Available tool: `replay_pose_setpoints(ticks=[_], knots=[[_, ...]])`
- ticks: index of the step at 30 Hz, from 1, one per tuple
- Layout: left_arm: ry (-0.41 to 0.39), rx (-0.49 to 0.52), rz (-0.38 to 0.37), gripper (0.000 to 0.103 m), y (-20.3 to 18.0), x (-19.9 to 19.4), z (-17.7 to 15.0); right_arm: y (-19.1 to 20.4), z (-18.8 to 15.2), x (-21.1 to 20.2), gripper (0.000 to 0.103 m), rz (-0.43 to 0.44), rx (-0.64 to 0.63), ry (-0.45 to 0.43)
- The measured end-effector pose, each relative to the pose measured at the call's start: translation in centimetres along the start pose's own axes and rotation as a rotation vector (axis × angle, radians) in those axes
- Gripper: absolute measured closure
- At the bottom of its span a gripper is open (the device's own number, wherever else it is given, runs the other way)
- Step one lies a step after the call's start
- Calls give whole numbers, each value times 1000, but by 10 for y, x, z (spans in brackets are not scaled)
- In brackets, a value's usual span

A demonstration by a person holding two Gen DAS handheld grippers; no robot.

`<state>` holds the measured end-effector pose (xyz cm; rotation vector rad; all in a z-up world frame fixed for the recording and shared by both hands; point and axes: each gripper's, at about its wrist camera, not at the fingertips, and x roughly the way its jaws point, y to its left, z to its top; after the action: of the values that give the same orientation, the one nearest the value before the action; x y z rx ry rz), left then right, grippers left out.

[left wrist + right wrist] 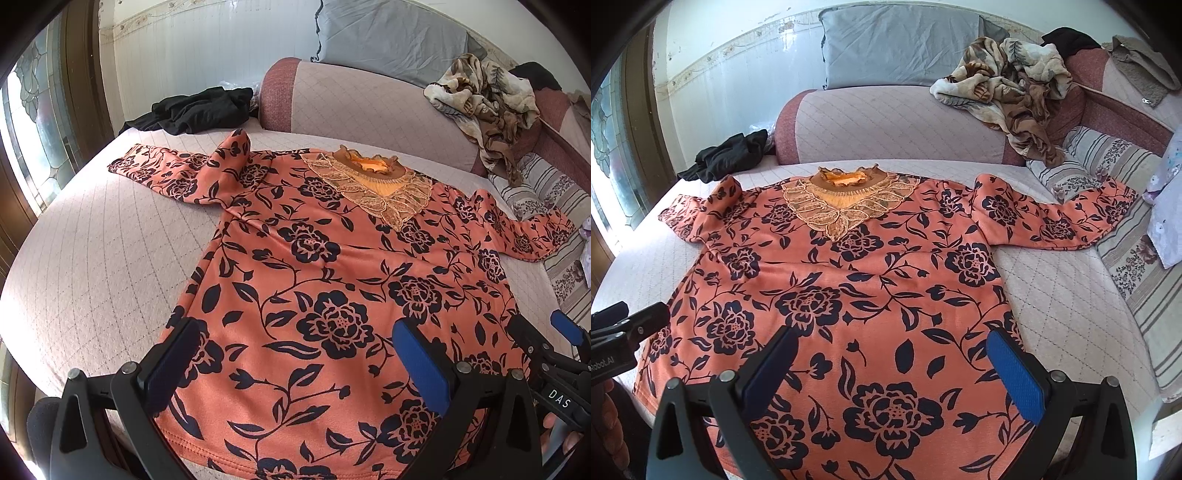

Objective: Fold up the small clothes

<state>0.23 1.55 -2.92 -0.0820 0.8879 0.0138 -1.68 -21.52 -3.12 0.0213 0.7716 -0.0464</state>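
- A quilted bed [92, 229] is backed by a padded headboard [886, 125] and wall.
- The orange floral top [849, 280] is spread flat on it.
- Left tongs [295, 365] and right tongs [897, 373] are held open above the hem.

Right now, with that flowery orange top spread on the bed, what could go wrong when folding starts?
The left sleeve is already bunched and doubled over, so a fold there may trap the crease. The right sleeve lies over a striped pillow and could drag it. Both the left gripper and the right gripper are open above the hem, holding nothing; a shallow pinch might slip.
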Motion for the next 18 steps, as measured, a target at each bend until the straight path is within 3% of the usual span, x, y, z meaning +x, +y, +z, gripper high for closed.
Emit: replay_pose_setpoints(ticks=[18], knots=[[7, 0, 1, 0, 0, 2, -2, -4, 1, 2, 0, -19, 6, 4]])
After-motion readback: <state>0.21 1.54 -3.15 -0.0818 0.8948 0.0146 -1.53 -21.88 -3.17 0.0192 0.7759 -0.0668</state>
